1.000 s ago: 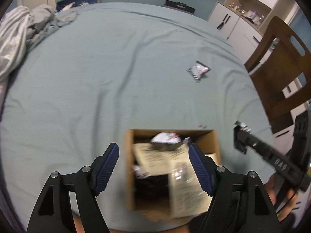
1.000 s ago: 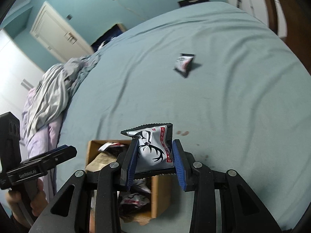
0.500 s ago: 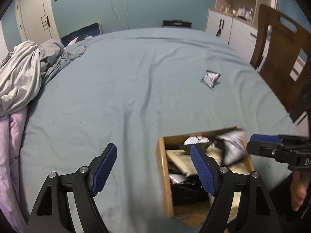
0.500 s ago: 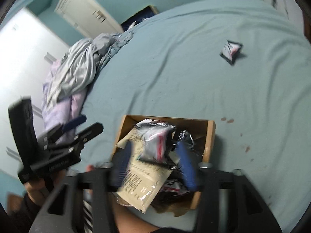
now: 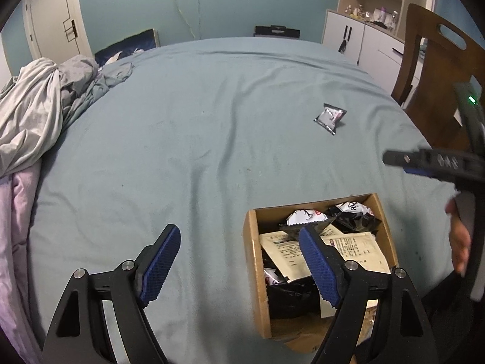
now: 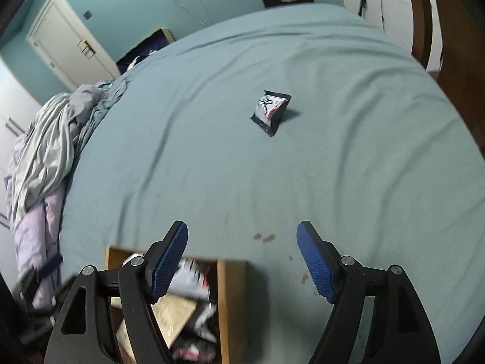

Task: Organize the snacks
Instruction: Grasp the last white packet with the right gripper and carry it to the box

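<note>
An open cardboard box (image 5: 253, 257) (image 6: 233, 303) sits on the teal bed sheet near the front edge. It holds several snack packets and beige pouches, with a white antler-print packet (image 5: 306, 217) (image 6: 191, 276) on top. Another small black-and-white packet (image 5: 330, 118) (image 6: 271, 112) lies alone further up the bed. My left gripper (image 5: 239, 236) stands open over the sheet and the box's left wall, holding nothing. My right gripper (image 6: 242, 230) hangs above bare sheet just past the box, its jaws still opening with nothing between them. From the left wrist it shows at the right edge (image 5: 424, 160).
A heap of crumpled grey and lilac bedding (image 5: 30, 112) (image 6: 45, 157) lies along the bed's left side. A wooden chair (image 5: 439, 69) and white cabinets (image 5: 363, 39) stand to the right. A hand (image 5: 460, 242) holds the right gripper's handle.
My right gripper let go of the antler-print packet, which now lies in the box, and its jaws spread. It moved off the box, over the sheet. The left gripper turned, so the box sits further right.
</note>
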{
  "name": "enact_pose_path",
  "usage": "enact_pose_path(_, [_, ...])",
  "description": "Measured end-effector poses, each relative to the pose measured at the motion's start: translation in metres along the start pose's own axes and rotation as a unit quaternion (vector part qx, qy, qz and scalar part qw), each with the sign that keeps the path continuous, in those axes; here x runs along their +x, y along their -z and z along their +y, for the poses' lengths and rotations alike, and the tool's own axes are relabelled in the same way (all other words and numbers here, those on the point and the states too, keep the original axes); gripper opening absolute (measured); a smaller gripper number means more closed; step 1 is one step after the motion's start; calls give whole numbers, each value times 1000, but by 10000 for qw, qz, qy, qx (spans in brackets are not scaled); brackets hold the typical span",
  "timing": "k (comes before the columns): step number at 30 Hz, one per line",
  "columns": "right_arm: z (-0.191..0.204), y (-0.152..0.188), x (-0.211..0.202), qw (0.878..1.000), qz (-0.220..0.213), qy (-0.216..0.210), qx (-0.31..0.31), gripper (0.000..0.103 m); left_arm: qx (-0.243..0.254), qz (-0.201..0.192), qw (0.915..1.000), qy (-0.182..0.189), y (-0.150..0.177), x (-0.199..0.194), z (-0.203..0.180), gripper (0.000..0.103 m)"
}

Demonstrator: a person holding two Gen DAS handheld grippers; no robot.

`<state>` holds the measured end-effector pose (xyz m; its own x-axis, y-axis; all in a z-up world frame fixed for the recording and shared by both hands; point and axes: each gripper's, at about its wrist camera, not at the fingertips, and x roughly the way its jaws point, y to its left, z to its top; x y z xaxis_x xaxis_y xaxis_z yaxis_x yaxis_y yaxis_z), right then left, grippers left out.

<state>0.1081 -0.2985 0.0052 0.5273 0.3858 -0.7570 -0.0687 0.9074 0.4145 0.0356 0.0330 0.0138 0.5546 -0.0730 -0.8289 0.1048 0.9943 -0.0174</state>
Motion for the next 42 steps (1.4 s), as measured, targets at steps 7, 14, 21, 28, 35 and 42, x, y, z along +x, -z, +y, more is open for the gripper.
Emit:
enact_pose_path(7, [-16, -55, 49, 9987, 82, -265, 431, 74, 28, 278, 9995, -152, 1, 16, 5, 81])
enact_pose_path(14, [-27, -83, 101, 9986, 11, 92, 520, 74, -236, 482, 9985, 94, -2, 27, 13, 81])
enact_pose_path(21, [-21, -108, 147, 9985, 79, 130, 529, 74, -402, 657, 9967, 265, -7, 40, 16, 81])
enact_pose_path(28, [-11, -95, 160, 9988, -107, 236, 427, 27, -617, 709, 9953, 236, -8, 45, 23, 81])
enact_pose_path(35, [4, -63, 89, 9993, -325, 9, 178, 27, -674, 401, 9969, 30, -6, 33, 23, 81])
enact_pose_path(42, [24, 5, -5, 9960, -278, -692, -495, 27, -582, 137, 9980, -194, 6, 17, 23, 81])
